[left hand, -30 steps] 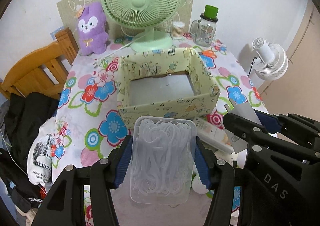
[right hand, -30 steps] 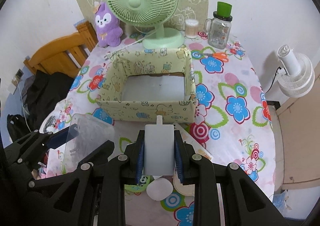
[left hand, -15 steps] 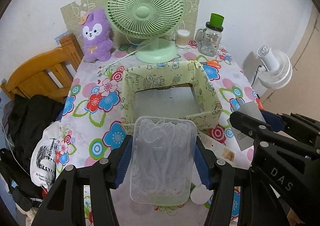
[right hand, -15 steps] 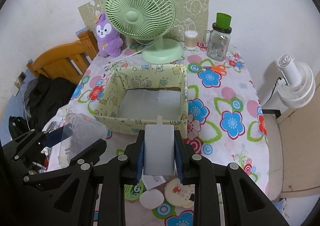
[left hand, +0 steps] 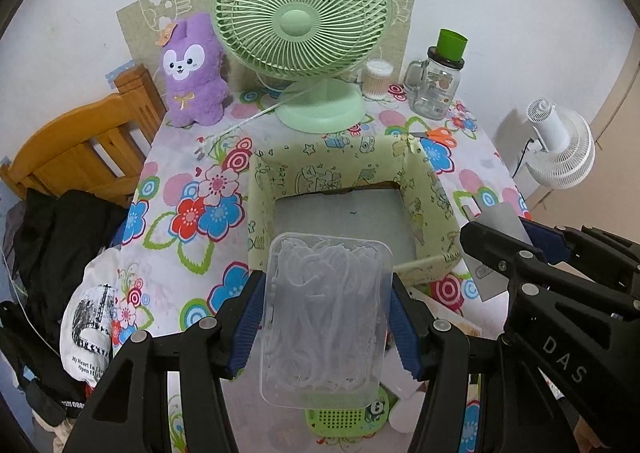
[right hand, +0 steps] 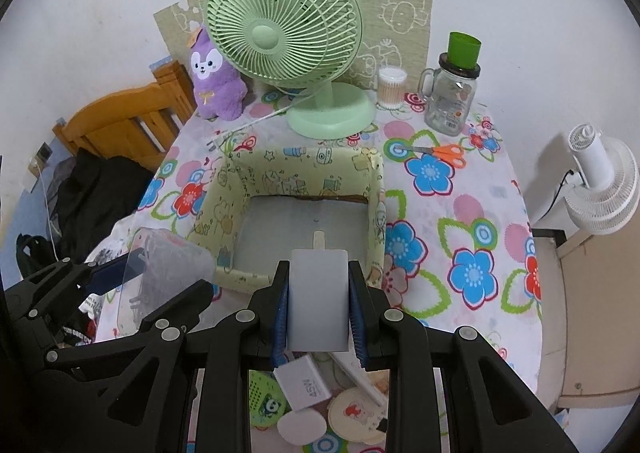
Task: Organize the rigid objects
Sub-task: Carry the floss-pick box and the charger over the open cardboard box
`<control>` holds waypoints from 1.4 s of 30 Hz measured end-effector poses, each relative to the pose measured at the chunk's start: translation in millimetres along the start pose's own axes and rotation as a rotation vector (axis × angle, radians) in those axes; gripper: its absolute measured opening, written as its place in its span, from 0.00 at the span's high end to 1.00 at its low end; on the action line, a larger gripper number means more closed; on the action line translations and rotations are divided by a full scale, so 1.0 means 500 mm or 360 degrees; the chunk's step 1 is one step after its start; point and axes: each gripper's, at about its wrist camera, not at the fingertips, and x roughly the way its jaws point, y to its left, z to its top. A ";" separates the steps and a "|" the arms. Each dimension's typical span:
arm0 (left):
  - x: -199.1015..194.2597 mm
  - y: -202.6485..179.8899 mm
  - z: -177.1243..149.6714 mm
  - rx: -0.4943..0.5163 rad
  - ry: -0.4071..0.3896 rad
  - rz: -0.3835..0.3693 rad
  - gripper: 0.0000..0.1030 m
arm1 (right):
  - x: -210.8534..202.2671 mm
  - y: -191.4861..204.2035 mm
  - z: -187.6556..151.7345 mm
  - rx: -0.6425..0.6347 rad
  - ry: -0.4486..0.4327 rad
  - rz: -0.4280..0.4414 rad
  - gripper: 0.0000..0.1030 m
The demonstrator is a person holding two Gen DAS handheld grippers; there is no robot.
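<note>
My left gripper (left hand: 325, 317) is shut on a clear plastic box (left hand: 324, 317) full of white floss picks, held in the air just in front of the near wall of the open yellow-green patterned box (left hand: 332, 169). My right gripper (right hand: 318, 301) is shut on a flat grey-white card-like object (right hand: 318, 299) with a small tab, held above the same box's (right hand: 296, 173) near edge. The box's grey floor shows bare. Each gripper shows in the other's view, the right one (left hand: 516, 249) at the right, the left one (right hand: 132, 277) at the left.
A green desk fan (left hand: 304, 13), purple plush (left hand: 194, 69), cotton-swab jar (left hand: 377, 79) and glass mug jar (left hand: 438, 81) stand behind the box. Orange scissors (right hand: 440, 151) lie right of it. A white adapter (right hand: 304, 383), green item (right hand: 266, 401) and round discs (right hand: 356, 415) lie below the grippers.
Both grippers have risen and drawn back a little with their loads held. The box and the items behind it now sit lower and further away in both views.
</note>
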 end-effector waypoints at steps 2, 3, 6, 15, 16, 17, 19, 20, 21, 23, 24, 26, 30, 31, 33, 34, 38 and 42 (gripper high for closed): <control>0.007 0.003 0.007 -0.0002 0.0004 -0.0005 0.42 | 0.008 -0.001 0.009 0.0003 0.0001 -0.0009 0.72; 0.012 0.004 0.011 -0.0003 0.0009 -0.0009 0.41 | 0.011 -0.001 0.013 0.0002 0.0002 -0.0014 0.72; 0.025 0.006 0.024 -0.0003 0.0015 -0.0016 0.41 | 0.024 -0.002 0.026 0.0004 0.0006 -0.0025 0.72; 0.083 0.019 0.061 -0.0009 0.0059 -0.0010 0.41 | 0.075 -0.012 0.060 0.0007 0.0024 -0.0065 0.72; 0.089 0.021 0.064 -0.0016 0.0066 -0.0008 0.41 | 0.083 -0.014 0.063 0.0011 0.0028 -0.0072 0.72; 0.096 0.025 0.068 -0.0030 0.0069 -0.0013 0.41 | 0.088 -0.016 0.064 0.0014 0.0035 -0.0078 0.72; 0.110 0.033 0.078 -0.0058 0.0081 -0.0029 0.41 | 0.107 -0.020 0.066 0.0014 0.0064 -0.0083 0.72; 0.117 0.035 0.083 -0.0063 0.0084 -0.0026 0.41 | 0.115 -0.022 0.065 0.0019 0.0081 -0.0082 0.72; 0.123 0.036 0.085 -0.0062 0.0088 -0.0020 0.41 | 0.125 -0.023 0.064 0.0021 0.0098 -0.0079 0.72; 0.138 0.037 0.090 -0.0060 0.0104 -0.0022 0.41 | 0.144 -0.023 0.060 0.0023 0.0132 -0.0076 0.72; 0.148 0.038 0.091 -0.0056 0.0117 -0.0023 0.41 | 0.153 -0.024 0.058 0.0027 0.0147 -0.0075 0.72; 0.160 0.038 0.092 -0.0052 0.0134 -0.0025 0.41 | 0.168 -0.026 0.055 0.0036 0.0171 -0.0079 0.72; 0.186 0.042 0.095 -0.0052 0.0170 -0.0023 0.42 | 0.194 -0.027 0.054 0.0034 0.0213 -0.0090 0.72; 0.191 0.043 0.095 -0.0053 0.0176 -0.0025 0.42 | 0.200 -0.026 0.054 0.0033 0.0218 -0.0095 0.72; 0.202 0.043 0.096 -0.0054 0.0192 -0.0024 0.42 | 0.210 -0.027 0.057 0.0027 0.0229 -0.0105 0.72; 0.207 0.043 0.096 -0.0054 0.0199 -0.0023 0.42 | 0.216 -0.027 0.058 0.0025 0.0236 -0.0110 0.72; 0.224 0.046 0.094 -0.0048 0.0215 -0.0018 0.42 | 0.233 -0.026 0.060 0.0021 0.0263 -0.0115 0.72; 0.230 0.035 0.095 0.0006 0.0198 0.0033 0.42 | 0.247 -0.030 0.057 0.0031 0.0293 -0.0127 0.72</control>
